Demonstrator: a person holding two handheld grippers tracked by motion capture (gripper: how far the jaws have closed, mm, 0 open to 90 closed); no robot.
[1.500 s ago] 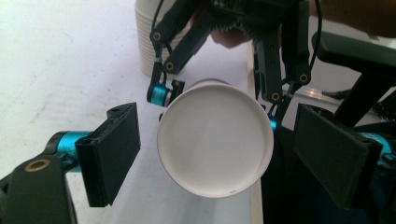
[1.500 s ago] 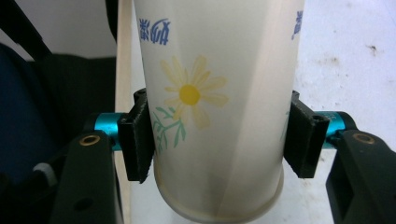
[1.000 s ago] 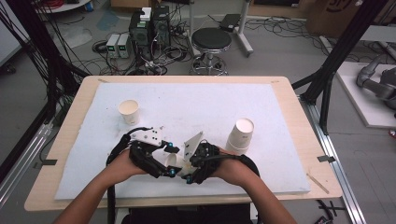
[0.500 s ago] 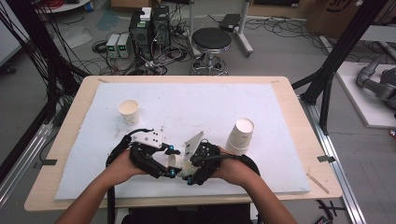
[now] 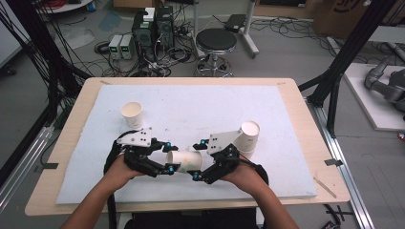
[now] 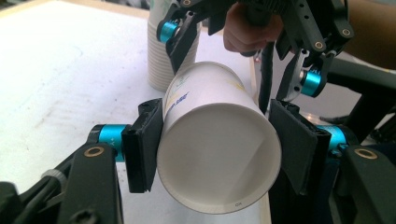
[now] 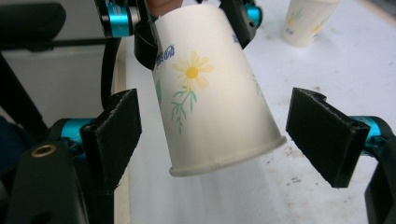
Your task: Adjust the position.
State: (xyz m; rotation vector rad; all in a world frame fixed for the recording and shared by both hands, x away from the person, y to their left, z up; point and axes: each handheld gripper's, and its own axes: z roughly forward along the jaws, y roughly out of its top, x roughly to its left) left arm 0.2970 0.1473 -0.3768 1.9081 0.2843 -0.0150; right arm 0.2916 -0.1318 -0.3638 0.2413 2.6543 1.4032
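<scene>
Change since a second ago: a paper cup (image 5: 185, 161) now lies sideways between the two grippers at lower centre of the high view; earlier none showed there and the grippers sat closer together.
Stack: the stack of cups (image 5: 248, 135) stays right of centre, just behind the right gripper.
Lone cup: a single cup (image 5: 132, 114) stays upright at left of centre, well apart from the hands.
Left gripper (image 5: 168, 157): clamped on the paper cup near its open mouth; in the left gripper view both pads press the rim sides and the mouth (image 6: 219, 156) faces the camera.
Right gripper (image 5: 197, 160): jaws spread apart around the cup's base end; in the right gripper view the pads (image 7: 116, 135) stand clear of the flower-printed wall (image 7: 205, 88) on both sides.
Cup height: held off the mat, tilted, in both gripper views.
Surface: a white mat (image 5: 200, 105) with small specks covers a pale wooden table (image 5: 305, 119).
Room: grey floor; a black round stool (image 5: 217, 42) at upper centre, computer boxes with tangled cables (image 5: 153, 26) at upper left, black frame struts (image 5: 348, 52) at right.
</scene>
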